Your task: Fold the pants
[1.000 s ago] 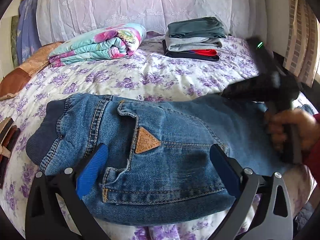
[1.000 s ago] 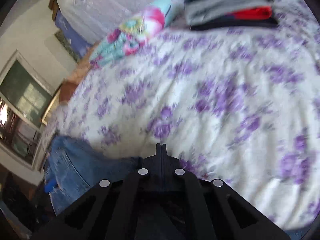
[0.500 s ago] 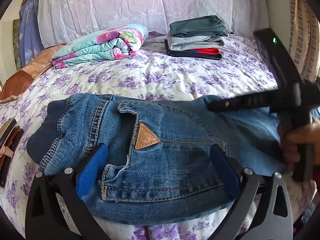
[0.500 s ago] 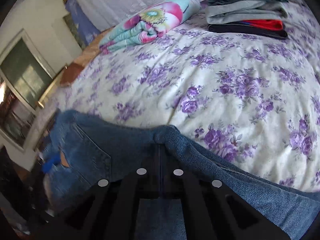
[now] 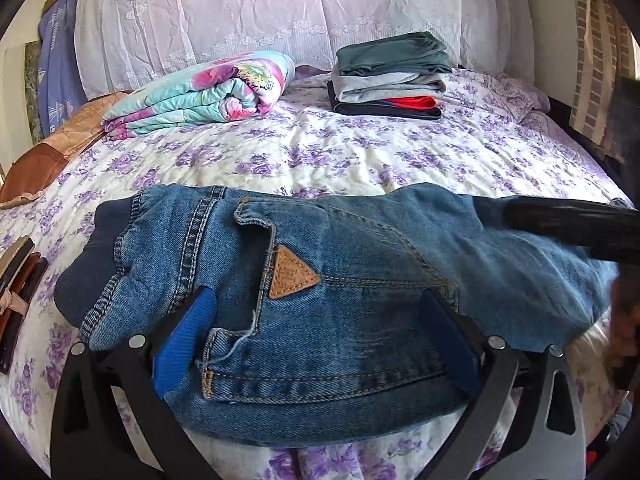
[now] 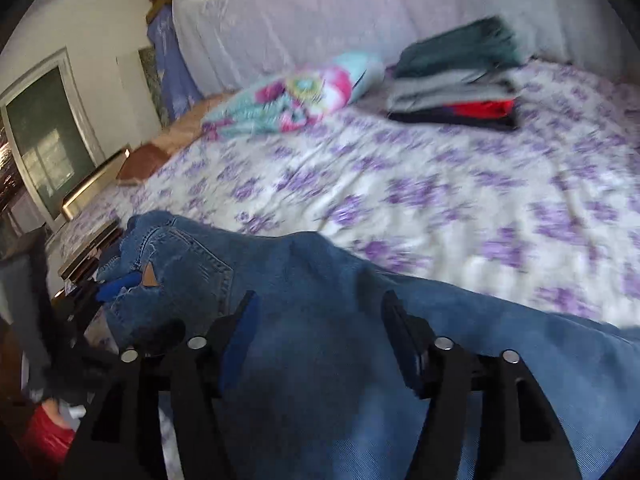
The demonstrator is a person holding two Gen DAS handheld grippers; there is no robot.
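Observation:
Blue denim jeans [image 5: 340,280] lie across the near edge of the floral bedspread [image 5: 320,152], waistband to the left, back pocket with a tan triangular patch facing up. My left gripper [image 5: 316,304] is open, its blue-padded fingers [image 5: 184,336] resting on the seat of the jeans. In the right wrist view the jeans [image 6: 320,340] spread under my right gripper [image 6: 316,300], which is open over the leg part. The right gripper shows as a dark blurred shape [image 5: 568,224] at the right of the left wrist view.
A stack of folded clothes [image 5: 390,76] and a rolled floral quilt [image 5: 200,96] sit at the far side of the bed, before a white lace-covered headboard [image 5: 280,12]. A brown cushion [image 5: 52,152] lies at the left. A window [image 6: 44,148] is at the left.
My right gripper was shut on a fold of the jeans half a second ago; it is now open over the denim. The left gripper has stayed in place.

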